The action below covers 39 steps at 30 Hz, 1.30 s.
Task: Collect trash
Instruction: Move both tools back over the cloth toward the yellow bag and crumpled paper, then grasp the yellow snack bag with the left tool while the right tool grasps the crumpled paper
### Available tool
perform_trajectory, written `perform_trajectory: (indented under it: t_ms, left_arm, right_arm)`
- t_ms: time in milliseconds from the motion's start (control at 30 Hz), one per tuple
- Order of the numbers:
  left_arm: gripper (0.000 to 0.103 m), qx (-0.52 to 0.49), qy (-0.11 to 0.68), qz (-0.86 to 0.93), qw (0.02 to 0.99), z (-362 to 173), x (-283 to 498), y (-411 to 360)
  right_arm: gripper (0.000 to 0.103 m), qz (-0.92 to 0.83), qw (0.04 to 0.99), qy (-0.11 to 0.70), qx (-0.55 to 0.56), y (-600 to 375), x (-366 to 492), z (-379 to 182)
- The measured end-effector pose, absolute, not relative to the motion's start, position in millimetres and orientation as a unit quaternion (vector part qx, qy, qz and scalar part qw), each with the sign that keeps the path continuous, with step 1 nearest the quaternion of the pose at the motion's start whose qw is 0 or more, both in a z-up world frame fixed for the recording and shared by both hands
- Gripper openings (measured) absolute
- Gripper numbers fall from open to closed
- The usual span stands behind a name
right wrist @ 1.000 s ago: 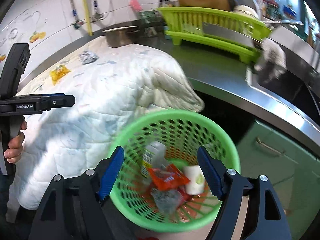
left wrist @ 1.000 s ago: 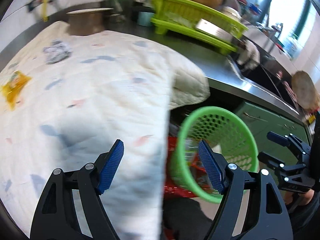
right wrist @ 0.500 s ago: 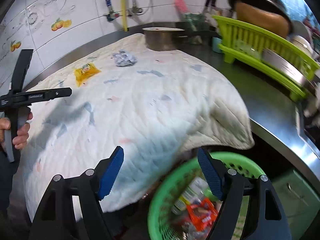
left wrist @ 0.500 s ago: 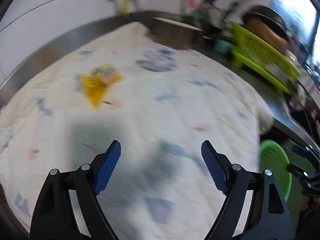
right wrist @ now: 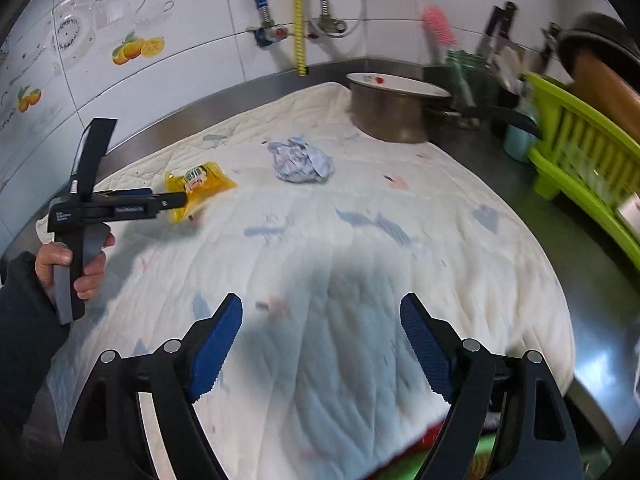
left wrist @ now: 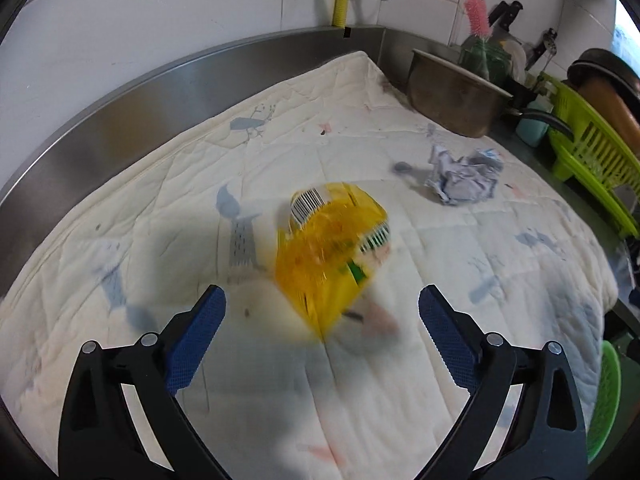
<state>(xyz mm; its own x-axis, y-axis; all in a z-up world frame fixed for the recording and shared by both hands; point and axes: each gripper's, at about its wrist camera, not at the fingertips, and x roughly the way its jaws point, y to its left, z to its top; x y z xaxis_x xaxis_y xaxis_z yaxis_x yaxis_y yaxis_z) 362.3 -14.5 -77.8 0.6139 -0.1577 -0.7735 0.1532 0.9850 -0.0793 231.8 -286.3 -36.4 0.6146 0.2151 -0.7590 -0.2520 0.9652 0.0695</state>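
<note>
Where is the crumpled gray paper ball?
The crumpled gray paper ball lies on the white quilt, between the yellow wrapper on its left and the metal pot behind it to the right.

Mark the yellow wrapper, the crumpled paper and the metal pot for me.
yellow wrapper [left wrist: 328,256], left wrist view, middle of the packet.
crumpled paper [left wrist: 464,176], left wrist view, centre of the wad.
metal pot [right wrist: 390,114], right wrist view, its side wall.
</note>
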Motion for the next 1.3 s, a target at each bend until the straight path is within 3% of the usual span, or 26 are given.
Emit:
perform_trajectory:
  t_ms: [300, 400, 467, 867, 967, 1033, 1067, 1100, 1300]
  left_arm:
    - [0.094, -0.014, 0.433, -0.117, 0.894, -95.4, 395.5, -16.2]
    - [0.076, 0.004, 0.426, -0.13, 0.895, -95.5, 395.6, -22.5]
    - [0.058, 0.005, 0.425, -0.139, 0.895, -96.3, 396.9, -24.9]
    - [0.034, -0.001, 0.401, -0.154, 0.903, -81.4, 379.9, -17.7]
    - [0.032, -0.002, 0.402, -0.152, 0.903, -79.2, 375.3, -14.6]
    - [0.032, -0.001, 0.4, -0.151, 0.904, -78.0, 372.7, -12.7]
    - [0.031, -0.001, 0.401, -0.151, 0.903, -78.1, 371.5, -11.7]
    - [0.031, 0.0, 0.402, -0.15, 0.903, -78.3, 370.8, -11.3]
    - [0.03, -0.006, 0.402, -0.154, 0.903, -75.3, 359.0, -9.9]
  right_arm:
    - [0.081, 0.159, 0.894, 0.416, -0.039, -259.5, 301.4, -46.7]
    - [0.081, 0.163, 0.894, 0.414, -0.054, -251.7, 323.5, -49.9]
    - [0.081, 0.165, 0.892, 0.416, -0.062, -246.4, 338.8, -53.2]
    - [0.084, 0.161, 0.888, 0.423, -0.084, -214.9, 417.1, -75.6]
    - [0.084, 0.155, 0.884, 0.436, -0.071, -211.7, 434.4, -86.8]
    - [0.077, 0.147, 0.881, 0.445, -0.07, -209.8, 441.0, -95.3]
    - [0.063, 0.148, 0.876, 0.455, -0.064, -210.0, 443.2, -100.9]
    - [0.059, 0.149, 0.875, 0.457, -0.058, -211.4, 441.4, -104.0]
    - [0.053, 0.164, 0.879, 0.447, -0.04, -220.8, 419.0, -98.0]
